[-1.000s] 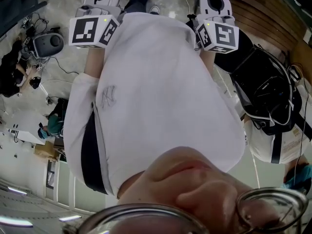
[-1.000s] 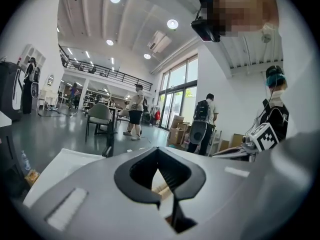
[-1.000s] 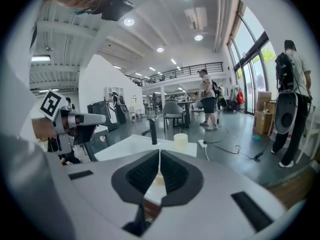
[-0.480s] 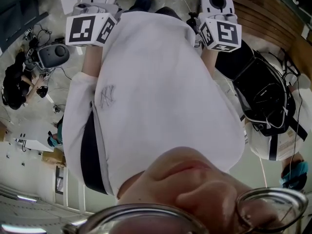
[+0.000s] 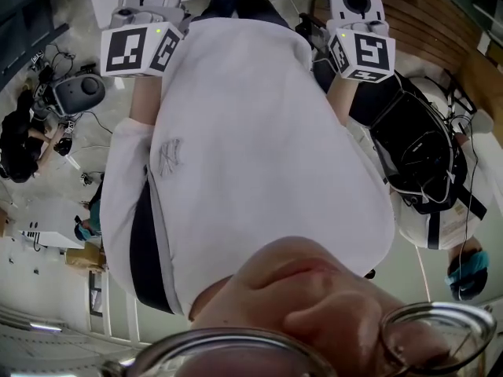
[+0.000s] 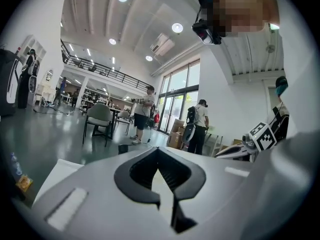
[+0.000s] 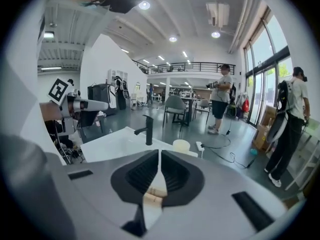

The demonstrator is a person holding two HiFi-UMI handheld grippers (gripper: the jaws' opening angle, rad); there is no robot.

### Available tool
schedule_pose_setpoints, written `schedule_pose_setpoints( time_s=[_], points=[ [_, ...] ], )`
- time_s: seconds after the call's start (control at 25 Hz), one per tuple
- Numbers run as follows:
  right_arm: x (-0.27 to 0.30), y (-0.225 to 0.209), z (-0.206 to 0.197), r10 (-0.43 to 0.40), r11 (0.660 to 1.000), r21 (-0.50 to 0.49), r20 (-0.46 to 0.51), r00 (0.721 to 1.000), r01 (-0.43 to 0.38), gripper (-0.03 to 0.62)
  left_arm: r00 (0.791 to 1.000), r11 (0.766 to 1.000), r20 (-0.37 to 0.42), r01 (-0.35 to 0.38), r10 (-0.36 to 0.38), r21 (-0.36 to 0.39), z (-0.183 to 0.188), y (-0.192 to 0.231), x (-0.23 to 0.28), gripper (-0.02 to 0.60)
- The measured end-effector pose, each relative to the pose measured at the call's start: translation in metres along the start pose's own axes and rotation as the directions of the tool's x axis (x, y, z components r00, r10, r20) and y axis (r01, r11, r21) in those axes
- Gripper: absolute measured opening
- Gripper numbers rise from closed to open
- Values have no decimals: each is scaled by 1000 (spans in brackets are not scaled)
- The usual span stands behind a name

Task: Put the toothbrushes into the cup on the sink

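The round cream cup point(image 7: 181, 145) stands on the white table point(image 7: 112, 145), just right of the black faucet point(image 7: 148, 129). Well short of the faucet, the right hand-held gripper point(image 7: 159, 153) has its jaws pressed together, empty. The left hand-held gripper point(image 6: 158, 150) is likewise closed on nothing.

a big open hall, lab-like — behind the white sink point(image 7: 117, 141) stand chairs point(image 7: 174, 106), above it a railed mezzanine point(image 7: 180, 67), right of it tall glass doors point(image 7: 257, 91).
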State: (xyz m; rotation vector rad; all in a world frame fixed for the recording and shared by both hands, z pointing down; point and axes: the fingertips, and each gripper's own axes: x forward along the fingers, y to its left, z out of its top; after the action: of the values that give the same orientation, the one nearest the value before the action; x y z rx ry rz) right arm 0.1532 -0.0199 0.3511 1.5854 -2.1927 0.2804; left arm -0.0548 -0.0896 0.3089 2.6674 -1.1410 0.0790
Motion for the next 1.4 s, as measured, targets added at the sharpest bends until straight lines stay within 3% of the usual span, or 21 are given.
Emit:
schedule_pose_setpoints(
  time_s=[0.24,0.36,0.44,0.6,0.84,1.04,1.16,1.32,1.4],
  points=[
    [16,-2,1,73,996,-44,-49,996,-76,15,999,999,16,-51,52,-13,5,13,-6,2],
    [22,-2,2,106,985,-124,-95,990,-118,98,997,997,26,-75,75,-12,11,16,-12,2],
    [28,-2,2,117,973,-186,-127,985,-140,107,996,996,29,-88,88,-14,14,19,-17,2],
    [35,10,0,141,931,-305,-211,967,-202,110,994,994,28,-109,110,-20,19,25,-33,2],
    [42,42,-8,211,857,-396,-314,925,-330,110,989,991,50,-137,137,-6,36,34,-63,2],
    [71,58,-28,244,790,-431,-434,867,-437,110,988,990,50,-144,145,-8,37,50,-62,2],
    [98,67,-47,271,722,-446,-521,809,-529,110,989,990,44,-143,144,-17,30,65,-51,2],
    [130,72,-78,257,551,-511,-647,717,-659,110,988,988,25,-149,150,-34,18,85,-28,2],
    [146,71,-94,244,481,-519,-694,677,-706,110,987,987,14,-157,157,-45,11,97,-15,2]
  ],
)
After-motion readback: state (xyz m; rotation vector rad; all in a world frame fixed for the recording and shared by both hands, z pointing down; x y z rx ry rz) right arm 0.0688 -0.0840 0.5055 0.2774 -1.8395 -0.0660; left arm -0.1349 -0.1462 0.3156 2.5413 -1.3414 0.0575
